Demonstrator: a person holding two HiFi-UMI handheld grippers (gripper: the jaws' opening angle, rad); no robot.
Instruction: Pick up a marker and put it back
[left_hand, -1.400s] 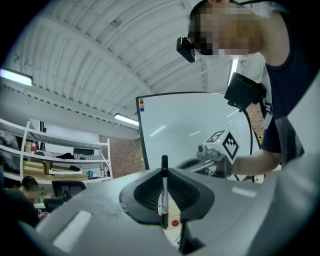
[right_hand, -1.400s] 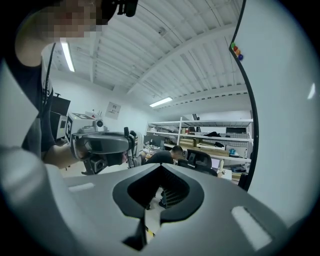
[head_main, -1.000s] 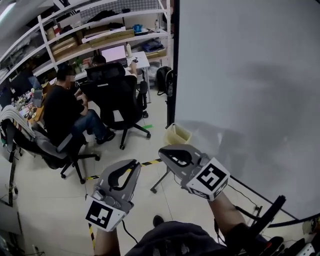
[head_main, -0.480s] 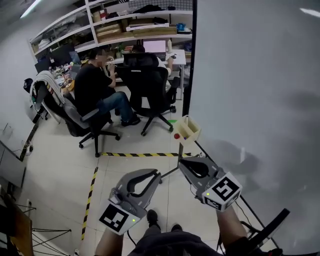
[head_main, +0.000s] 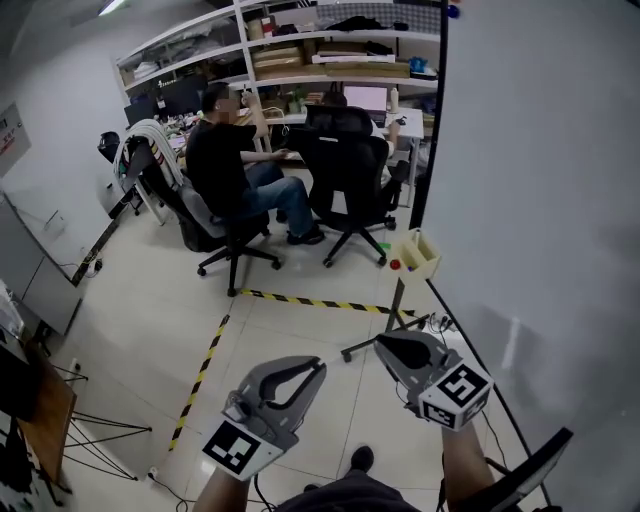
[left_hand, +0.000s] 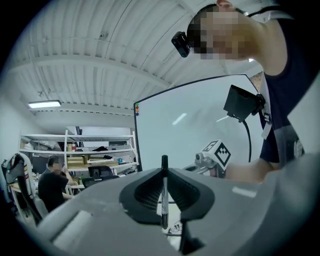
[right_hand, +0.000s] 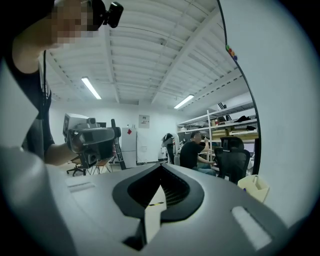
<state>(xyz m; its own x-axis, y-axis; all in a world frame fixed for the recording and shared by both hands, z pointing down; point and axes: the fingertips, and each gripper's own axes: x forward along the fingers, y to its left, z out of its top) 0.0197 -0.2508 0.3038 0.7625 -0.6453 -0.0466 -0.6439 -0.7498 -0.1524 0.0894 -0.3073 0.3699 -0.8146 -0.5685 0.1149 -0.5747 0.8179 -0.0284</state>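
Note:
A thin black marker (left_hand: 164, 192) stands upright between the jaws of my left gripper (left_hand: 164, 171), which is shut on it. In the head view the left gripper (head_main: 316, 364) is low at centre, with my right gripper (head_main: 383, 343) beside it near the whiteboard (head_main: 540, 200). The right gripper (right_hand: 161, 165) is shut with nothing between its jaws. From the right gripper view the marker (right_hand: 116, 142) rises as a dark stick from the left gripper. A cream marker tray (head_main: 420, 253) hangs at the board's left edge.
The whiteboard's stand legs (head_main: 385, 340) spread on the tiled floor. Yellow-black tape (head_main: 310, 300) crosses the floor ahead. A seated person (head_main: 225, 165) and black office chairs (head_main: 350, 170) sit by desks and shelves (head_main: 330, 50) further off.
The head view has swung left, so the whiteboard fills less of the picture and more floor shows. Both grippers sit lower in the frame and further from the tray. Jaws unchanged.

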